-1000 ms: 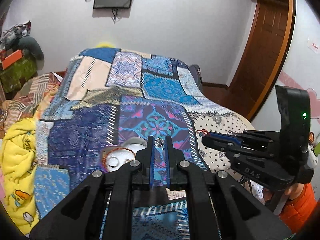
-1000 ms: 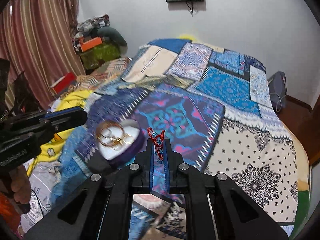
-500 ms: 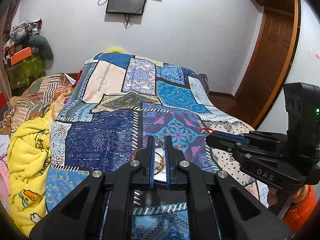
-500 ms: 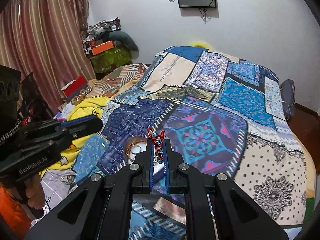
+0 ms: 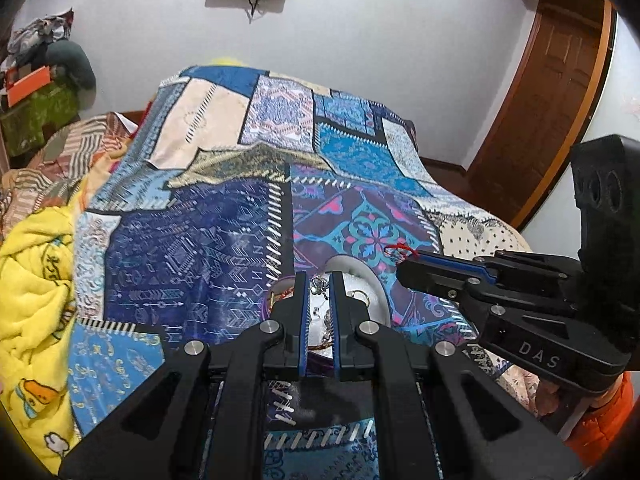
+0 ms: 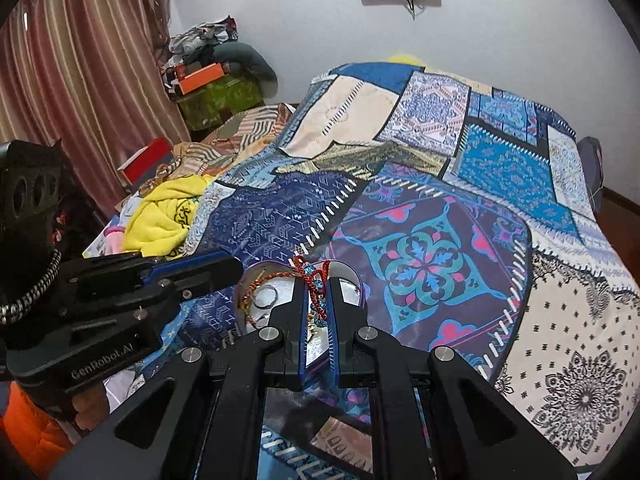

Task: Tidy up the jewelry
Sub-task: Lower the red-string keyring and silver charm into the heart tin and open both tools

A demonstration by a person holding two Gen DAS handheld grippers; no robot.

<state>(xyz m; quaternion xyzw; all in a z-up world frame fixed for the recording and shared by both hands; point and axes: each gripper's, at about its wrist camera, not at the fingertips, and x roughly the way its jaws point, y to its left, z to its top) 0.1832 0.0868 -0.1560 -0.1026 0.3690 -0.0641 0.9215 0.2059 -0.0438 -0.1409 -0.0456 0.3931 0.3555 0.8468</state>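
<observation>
Fingers of our left gripper (image 5: pixel 320 280) sit close together, pinching a small silver chain (image 5: pixel 319 283) above the white-lined, purple-walled jewelry box (image 5: pixel 370 280) on the blue patchwork bedspread (image 5: pixel 192 240). Our right gripper (image 6: pixel 316 286) is likewise nearly closed, clamping a red corded bracelet with blue beads (image 6: pixel 314 278) over the same box, where gold bangles (image 6: pixel 250 300) and a silver ring (image 6: pixel 267 295) lie.

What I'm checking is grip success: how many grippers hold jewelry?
2. The left gripper pinches a silver chain; the right gripper pinches a red cord bracelet, both above the jewelry box.
</observation>
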